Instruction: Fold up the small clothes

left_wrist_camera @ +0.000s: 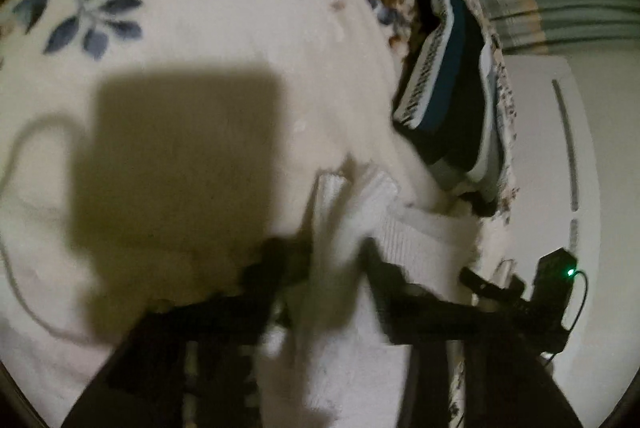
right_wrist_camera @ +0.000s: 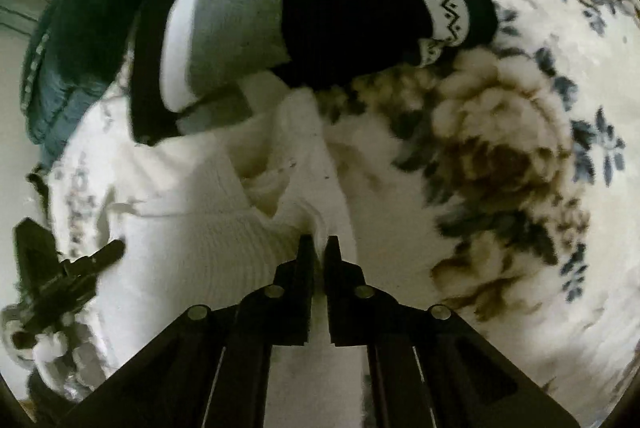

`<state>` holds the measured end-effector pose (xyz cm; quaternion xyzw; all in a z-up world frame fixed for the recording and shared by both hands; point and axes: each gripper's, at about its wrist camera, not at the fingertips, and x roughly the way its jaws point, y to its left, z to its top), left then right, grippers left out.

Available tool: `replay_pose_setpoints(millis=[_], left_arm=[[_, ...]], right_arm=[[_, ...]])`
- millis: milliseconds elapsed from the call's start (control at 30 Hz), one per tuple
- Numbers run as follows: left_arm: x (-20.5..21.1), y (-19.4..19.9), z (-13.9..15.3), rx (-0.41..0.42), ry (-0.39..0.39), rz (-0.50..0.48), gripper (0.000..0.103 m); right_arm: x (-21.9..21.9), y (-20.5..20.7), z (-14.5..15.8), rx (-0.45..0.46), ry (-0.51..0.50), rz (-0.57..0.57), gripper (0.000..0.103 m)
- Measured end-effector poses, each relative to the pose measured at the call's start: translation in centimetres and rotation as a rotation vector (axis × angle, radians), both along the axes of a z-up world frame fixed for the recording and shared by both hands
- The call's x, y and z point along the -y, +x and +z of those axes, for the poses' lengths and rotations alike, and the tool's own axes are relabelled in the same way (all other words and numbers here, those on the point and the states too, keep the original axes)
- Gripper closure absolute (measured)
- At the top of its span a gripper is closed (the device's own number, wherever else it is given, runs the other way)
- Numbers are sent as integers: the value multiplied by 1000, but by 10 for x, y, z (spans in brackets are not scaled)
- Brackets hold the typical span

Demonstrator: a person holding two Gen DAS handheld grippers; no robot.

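Note:
A white ribbed knit garment (right_wrist_camera: pixel 208 228) lies on a floral blanket (right_wrist_camera: pixel 500 155). My right gripper (right_wrist_camera: pixel 319 242) is shut on a bunched fold of it near its edge. In the left wrist view the same white garment (left_wrist_camera: pixel 340 228) rises between the fingers of my left gripper (left_wrist_camera: pixel 324 248), which grips it; the view is blurred. The right gripper (left_wrist_camera: pixel 496 288) shows there at the lower right, and the left gripper (right_wrist_camera: pixel 80 268) shows at the lower left of the right wrist view.
A stack of folded clothes (right_wrist_camera: pixel 320 7) in black, grey and teal, with a white zigzag band, sits just beyond the white garment; it also shows in the left wrist view (left_wrist_camera: pixel 448 83). The blanket (left_wrist_camera: pixel 180 27) spreads left. A white wall (left_wrist_camera: pixel 560 147) lies past the bed edge.

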<state>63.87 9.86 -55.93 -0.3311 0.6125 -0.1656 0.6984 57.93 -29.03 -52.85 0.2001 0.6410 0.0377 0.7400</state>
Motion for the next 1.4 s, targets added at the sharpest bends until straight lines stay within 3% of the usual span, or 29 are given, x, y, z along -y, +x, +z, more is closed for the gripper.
replay_pose_setpoints(millis=[100,200,233,267,300,500,667,767,800,833,867,900,933,1033,1133,1300,1400], left_arm=[[2,3,12,57,-10,-1,53],[22,11,17,100,56,-58,59],[27,13,17,114,70,-76,72],[33,14,19,127,96,-100,96],[38,16,22,140,142,-108,96],[-4,16,12,106,106,57,98],[-2,14,-10,48,121,43,97],[-5,13,-6,39,77,53,90],[-6,11,-1,32,61,57,78],[-8,9,4,33,44,58,71],[-10,6,10,50,2,56,58],[-11,1,16,66,-17,57,45],[-13,-5,23,82,-20,63,43],[-23,-35,35,105,-73,76,41],[-21,-63,29,84,-126,59,40],[-8,-100,-11,-5,-208,47,40],[-1,-102,-21,1,-234,48,37]], right_arm=[[6,-1,10,21,80,-10,59],[9,0,8,20,112,-27,57],[9,2,3,7,124,-37,58],[8,3,1,4,124,-38,73],[7,5,1,19,125,-31,97],[27,15,19,111,65,-128,99],[25,31,-9,28,14,-93,99],[16,35,-15,1,18,-38,97],[16,35,-15,-10,45,-33,95],[18,36,-14,-25,85,-38,89],[23,35,-11,-36,131,-44,82],[25,34,-7,-38,157,-46,61],[30,30,-2,-36,182,-51,44],[48,5,7,-27,297,-65,28],[54,-24,0,-59,381,-59,18],[42,-73,-49,-169,560,-8,12],[29,-82,-76,-190,649,6,8]])
